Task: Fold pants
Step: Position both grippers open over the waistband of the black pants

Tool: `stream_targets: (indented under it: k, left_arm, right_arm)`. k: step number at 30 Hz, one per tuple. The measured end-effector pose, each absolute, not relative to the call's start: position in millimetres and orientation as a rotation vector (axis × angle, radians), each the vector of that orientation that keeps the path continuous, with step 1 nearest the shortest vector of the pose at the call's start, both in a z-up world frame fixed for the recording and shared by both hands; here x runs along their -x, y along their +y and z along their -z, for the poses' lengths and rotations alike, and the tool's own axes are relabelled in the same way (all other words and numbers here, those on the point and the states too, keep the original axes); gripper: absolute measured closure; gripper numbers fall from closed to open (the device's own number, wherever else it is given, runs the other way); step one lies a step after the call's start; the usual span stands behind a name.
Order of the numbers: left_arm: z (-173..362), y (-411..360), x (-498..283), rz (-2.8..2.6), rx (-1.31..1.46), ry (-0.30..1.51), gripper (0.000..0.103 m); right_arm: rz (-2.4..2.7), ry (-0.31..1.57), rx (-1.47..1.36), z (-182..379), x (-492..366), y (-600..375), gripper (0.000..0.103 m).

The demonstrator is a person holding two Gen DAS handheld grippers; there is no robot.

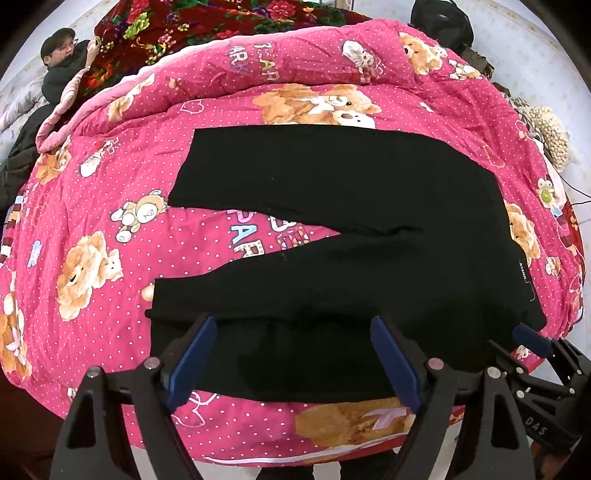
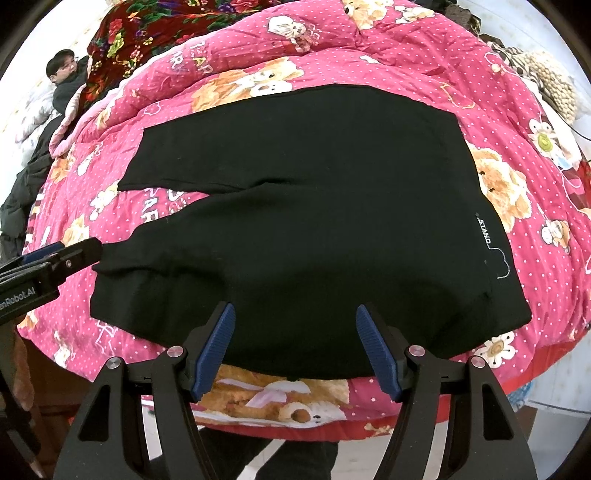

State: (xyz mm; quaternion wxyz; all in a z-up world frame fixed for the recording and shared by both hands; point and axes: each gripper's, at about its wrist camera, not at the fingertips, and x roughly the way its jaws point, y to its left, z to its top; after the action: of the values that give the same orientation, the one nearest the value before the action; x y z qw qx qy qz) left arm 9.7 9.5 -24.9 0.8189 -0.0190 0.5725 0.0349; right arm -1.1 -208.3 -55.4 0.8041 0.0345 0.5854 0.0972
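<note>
Black pants (image 1: pixel 351 206) lie flat on a pink quilt with bear prints (image 1: pixel 110 206). Their two legs spread apart toward the left, and the waist with a small white label sits at the right. My left gripper (image 1: pixel 293 325) is open, with its blue pads (image 1: pixel 192 362) just above the near leg's cuff end. In the right wrist view the pants (image 2: pixel 314 206) fill the middle. My right gripper (image 2: pixel 295 310) is open over their near edge by the hip. The left gripper (image 2: pixel 74 253) shows at the left beside the near cuff. The right gripper (image 1: pixel 535 339) shows by the waist corner.
A person (image 1: pixel 62 62) in dark clothes sits at the far left by a red floral blanket (image 1: pixel 177 29). A cream knitted item (image 1: pixel 550 129) and a dark bag (image 1: pixel 443 18) lie at the bed's far right. Dark clothing (image 1: pixel 18 162) hangs off the left side.
</note>
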Motion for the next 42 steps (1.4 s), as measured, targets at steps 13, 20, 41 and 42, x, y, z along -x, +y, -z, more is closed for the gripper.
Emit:
stream_targets:
  k: [13, 20, 41, 42]
  left_arm:
    - [26.7, 8.4, -6.0, -0.074, 0.038, 1.213, 0.016]
    - [31.0, 8.4, -6.1, -0.076, 0.042, 1.220, 0.016]
    - [46.7, 9.1, -14.3, -0.044, 0.023, 1.237, 0.016]
    - [47.3, 9.1, -15.0, -0.043, 0.022, 1.238, 0.016]
  right_arm:
    - [-0.202, 1.243, -0.087, 54.7, 9.5, -213.4, 0.035]
    - [-0.198, 1.244, -0.091, 55.9, 9.3, -214.1, 0.035]
    - [-0.177, 1.269, -0.100, 66.0, 1.8, -212.9, 0.035]
    - [-0.177, 1.271, -0.100, 66.8, 1.3, -212.8, 0.035]
